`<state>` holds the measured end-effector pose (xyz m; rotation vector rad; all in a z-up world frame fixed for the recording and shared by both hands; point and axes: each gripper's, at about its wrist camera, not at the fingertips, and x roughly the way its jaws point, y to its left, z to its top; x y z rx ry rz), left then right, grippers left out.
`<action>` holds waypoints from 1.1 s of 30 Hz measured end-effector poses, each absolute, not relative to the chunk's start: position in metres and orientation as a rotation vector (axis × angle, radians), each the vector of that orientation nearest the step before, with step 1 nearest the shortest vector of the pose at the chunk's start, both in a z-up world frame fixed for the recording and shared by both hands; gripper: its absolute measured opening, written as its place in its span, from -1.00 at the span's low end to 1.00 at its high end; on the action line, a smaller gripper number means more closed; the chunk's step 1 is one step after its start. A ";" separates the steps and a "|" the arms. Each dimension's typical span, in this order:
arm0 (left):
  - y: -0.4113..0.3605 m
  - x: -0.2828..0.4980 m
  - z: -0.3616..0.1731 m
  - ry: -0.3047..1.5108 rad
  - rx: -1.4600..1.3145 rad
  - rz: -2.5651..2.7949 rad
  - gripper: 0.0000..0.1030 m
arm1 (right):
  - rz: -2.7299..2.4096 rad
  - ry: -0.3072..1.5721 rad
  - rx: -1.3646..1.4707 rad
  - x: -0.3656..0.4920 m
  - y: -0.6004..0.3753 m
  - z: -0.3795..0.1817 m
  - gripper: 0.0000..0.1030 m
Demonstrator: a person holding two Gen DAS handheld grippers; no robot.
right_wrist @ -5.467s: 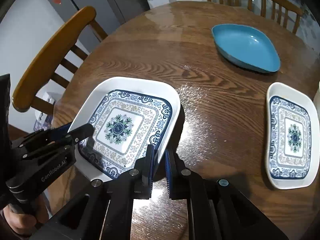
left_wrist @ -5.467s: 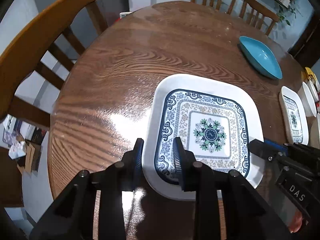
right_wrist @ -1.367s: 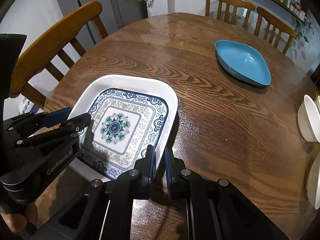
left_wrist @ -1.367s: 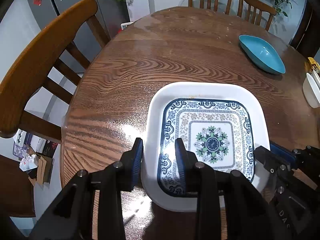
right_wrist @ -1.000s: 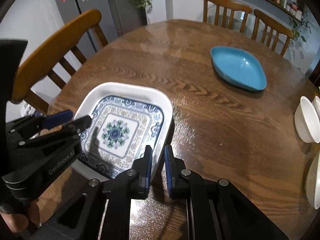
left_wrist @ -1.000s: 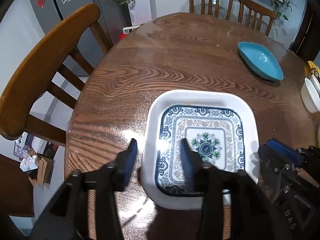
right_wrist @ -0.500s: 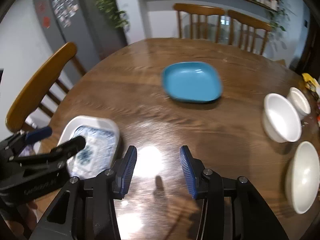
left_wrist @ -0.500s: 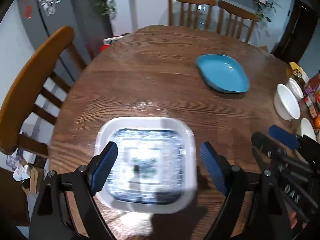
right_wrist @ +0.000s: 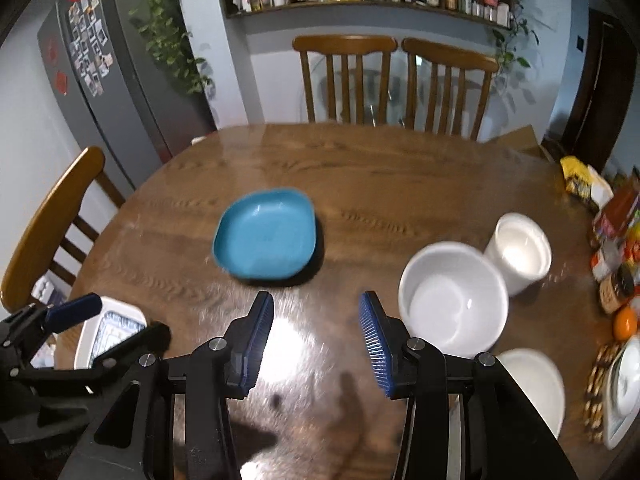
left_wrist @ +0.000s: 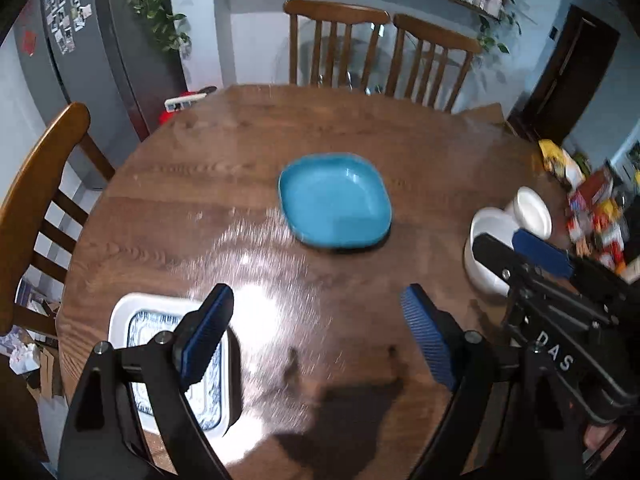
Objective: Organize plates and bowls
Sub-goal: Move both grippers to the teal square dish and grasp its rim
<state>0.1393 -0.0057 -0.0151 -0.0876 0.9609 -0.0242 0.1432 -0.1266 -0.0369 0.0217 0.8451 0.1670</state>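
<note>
Both my claws are up over the desk (right_wrist: 400,168) with nothing in them. Left claw (left_wrist: 316,336) is spread wide and its jaws are opening a touch more, only bare wood between them. Right claw (right_wrist: 316,340) is about half open, also only wood in the gap.

Taking the blue plate (right_wrist: 266,236) as the anchor: it sits alone mid-desk, just beyond my right claw's tips. The patterned square plate (left_wrist: 168,364) is well off to its near-left, at the desk edge by the side chair (right_wrist: 44,224). The big white bowl (right_wrist: 452,296) is to its right, touching or nearly touching the small white bowl (right_wrist: 520,252), and another white dish (right_wrist: 532,388) lies nearer me than those two.

What worries me: I'd guess the blue plate is next, and it's low with a shallow sloped rim, so a claw coming in tilted could skate it across the glossy wood instead of grabbing it. The bowls are also crowded against snack packets (right_wrist: 616,216), so a sloppy swing over there could knock something.

Hard to see: both views are motion-smeared, my left finger covers part of the patterned plate, and the right-edge clutter is cut off.
</note>
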 end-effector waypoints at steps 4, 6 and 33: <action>0.005 0.173 -0.012 0.948 -0.124 0.053 0.81 | 0.191 0.838 0.039 0.169 -0.131 -0.032 -0.11; 0.011 0.191 -0.020 0.965 -0.110 0.094 0.81 | 0.208 0.855 0.028 0.183 -0.130 -0.038 -0.11; 0.009 0.259 -0.127 1.181 -0.047 0.058 -0.75 | 0.216 1.077 0.089 0.257 -0.106 -0.142 -0.86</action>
